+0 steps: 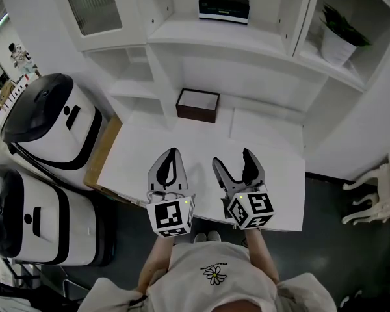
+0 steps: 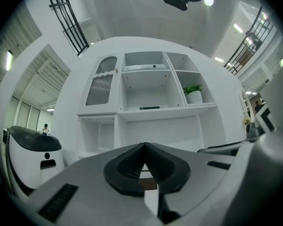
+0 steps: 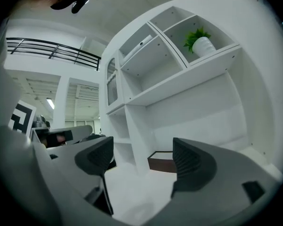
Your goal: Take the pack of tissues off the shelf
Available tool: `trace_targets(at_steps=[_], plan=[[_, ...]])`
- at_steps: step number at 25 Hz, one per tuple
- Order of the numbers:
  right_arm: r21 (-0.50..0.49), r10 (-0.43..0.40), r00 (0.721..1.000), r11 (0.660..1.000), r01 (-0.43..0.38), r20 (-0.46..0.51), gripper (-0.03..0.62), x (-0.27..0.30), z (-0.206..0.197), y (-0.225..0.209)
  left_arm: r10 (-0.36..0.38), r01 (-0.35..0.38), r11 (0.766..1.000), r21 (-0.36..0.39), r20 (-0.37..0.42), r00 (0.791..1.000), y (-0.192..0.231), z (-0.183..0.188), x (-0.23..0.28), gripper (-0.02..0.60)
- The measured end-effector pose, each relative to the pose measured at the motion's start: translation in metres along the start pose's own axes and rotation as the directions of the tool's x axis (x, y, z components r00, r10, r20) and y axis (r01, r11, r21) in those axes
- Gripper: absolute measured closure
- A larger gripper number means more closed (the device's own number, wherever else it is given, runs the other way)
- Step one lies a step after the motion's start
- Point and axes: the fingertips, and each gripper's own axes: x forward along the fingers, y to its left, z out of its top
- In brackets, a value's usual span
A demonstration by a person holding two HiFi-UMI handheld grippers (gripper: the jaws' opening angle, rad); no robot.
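The pack of tissues (image 1: 223, 8), a flat black-and-white box, lies on the middle shelf of the white unit (image 1: 273, 47); it shows as a thin dark strip (image 2: 149, 108) in the left gripper view. Both grippers hover over the white table (image 1: 273, 155), well below and in front of that shelf. My left gripper (image 1: 173, 153) (image 2: 144, 147) is shut, its pads meeting with nothing between them. My right gripper (image 1: 233, 158) (image 3: 144, 157) stands open and empty, pointing toward the shelf unit.
A brown open box (image 1: 197, 104) (image 3: 161, 163) sits at the back of the table. A potted plant (image 1: 338, 41) (image 2: 194, 94) (image 3: 203, 44) occupies the right shelf compartment. Two white-and-black machines (image 1: 49, 119) (image 1: 32, 216) stand at the left, a white chair (image 1: 377, 197) at the right.
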Motion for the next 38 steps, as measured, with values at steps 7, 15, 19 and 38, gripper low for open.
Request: trace_targets(at_steps=[7,15,19,38], plan=[[-0.006,-0.01,1.0,1.0,0.01,-0.006,0.223,0.007,0.007,-0.002,0.006,-0.006,1.0,-0.007,0.011,1.0,0.005,0.004,0.001,0.581],[-0.179,0.064,0.986,0.983,-0.035,0.156,0.223,0.037,0.132,0.007,0.005,-0.005,1.0,-0.01,0.014,1.0,0.012,0.009,0.008,0.581],[-0.241,0.106,0.965,0.969,-0.046,0.242,0.224,0.061,0.215,0.007,0.001,-0.001,1.0,-0.015,0.006,1.0,0.013,0.008,0.012,0.581],[-0.268,-0.106,0.99,0.96,0.077,-0.096,0.224,0.279,0.312,-0.1,0.054,-0.063,0.994,-0.087,-0.105,0.993,0.043,-0.041,0.021,0.581]])
